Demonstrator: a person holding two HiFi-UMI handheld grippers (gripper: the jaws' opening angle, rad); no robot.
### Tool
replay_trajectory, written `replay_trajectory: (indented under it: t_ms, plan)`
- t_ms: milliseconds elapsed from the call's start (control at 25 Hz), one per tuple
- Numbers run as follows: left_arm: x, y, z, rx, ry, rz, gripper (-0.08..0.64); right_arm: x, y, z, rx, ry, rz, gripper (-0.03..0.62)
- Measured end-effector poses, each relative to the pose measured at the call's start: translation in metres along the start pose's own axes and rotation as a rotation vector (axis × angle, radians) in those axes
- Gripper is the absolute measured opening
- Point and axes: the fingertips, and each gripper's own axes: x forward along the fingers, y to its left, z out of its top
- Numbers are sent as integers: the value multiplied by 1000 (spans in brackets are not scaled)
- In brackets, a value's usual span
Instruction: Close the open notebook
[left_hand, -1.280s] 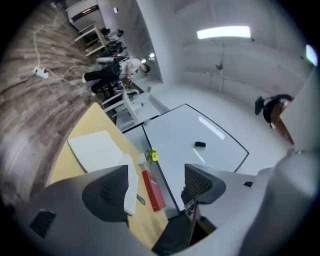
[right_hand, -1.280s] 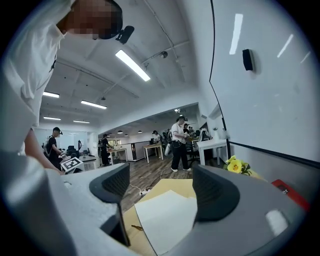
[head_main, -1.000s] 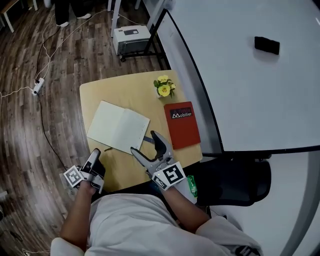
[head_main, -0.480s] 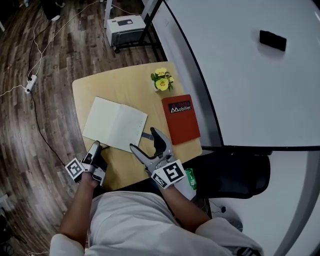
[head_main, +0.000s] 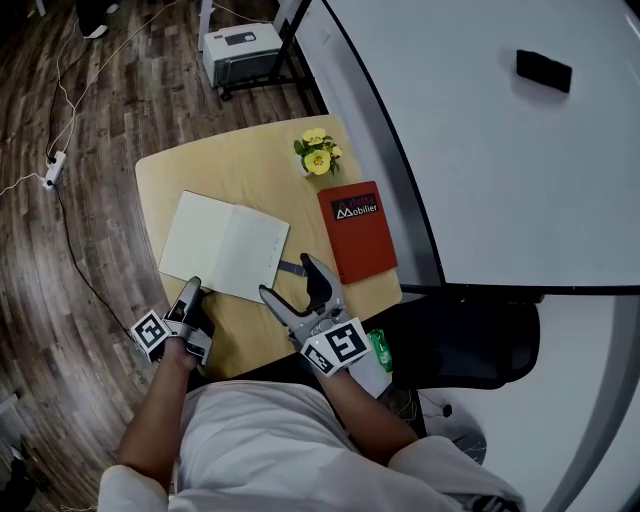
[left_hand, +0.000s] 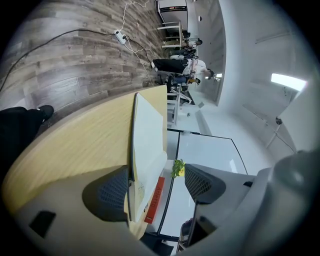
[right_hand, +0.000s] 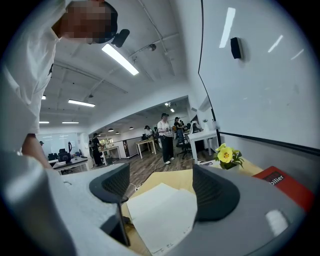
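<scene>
The open notebook (head_main: 225, 245) lies flat with blank white pages on the small wooden table (head_main: 200, 175). My left gripper (head_main: 190, 292) sits at the notebook's near left edge. In the left gripper view it (left_hand: 157, 186) is open, and the notebook's edge (left_hand: 146, 150) runs in between the jaws. My right gripper (head_main: 290, 280) is open and hovers just off the notebook's near right corner. In the right gripper view (right_hand: 162, 187) the pages (right_hand: 160, 215) lie below and ahead of the jaws, untouched.
A red book (head_main: 357, 230) lies right of the notebook, and a small pot of yellow flowers (head_main: 317, 152) stands behind it. A black chair (head_main: 460, 340) is at the right. A white box (head_main: 240, 50) and a power strip (head_main: 52, 165) sit on the wooden floor.
My left gripper has moved forward to the notebook's near edge. The right gripper has barely moved. The head view has shifted a little.
</scene>
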Motion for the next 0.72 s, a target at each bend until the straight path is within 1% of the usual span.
replay_trajectory:
  t_ms: [80, 200, 360, 480, 720]
  plan:
    - [2, 0, 1, 0, -5, 1, 357, 0, 0, 1, 14, -9, -4, 399]
    - [4, 1, 2, 9, -11, 9, 351, 1, 0, 5, 8, -17, -3, 399]
    - [5, 2, 0, -1, -17, 19, 313, 1, 2, 6, 6, -18, -3, 399]
    - [6, 3, -1, 14, -11, 38, 307, 0, 2, 5, 7, -16, -6, 399]
    - [8, 5, -1, 26, -21, 46, 288, -1, 2, 2, 9, -12, -5, 399]
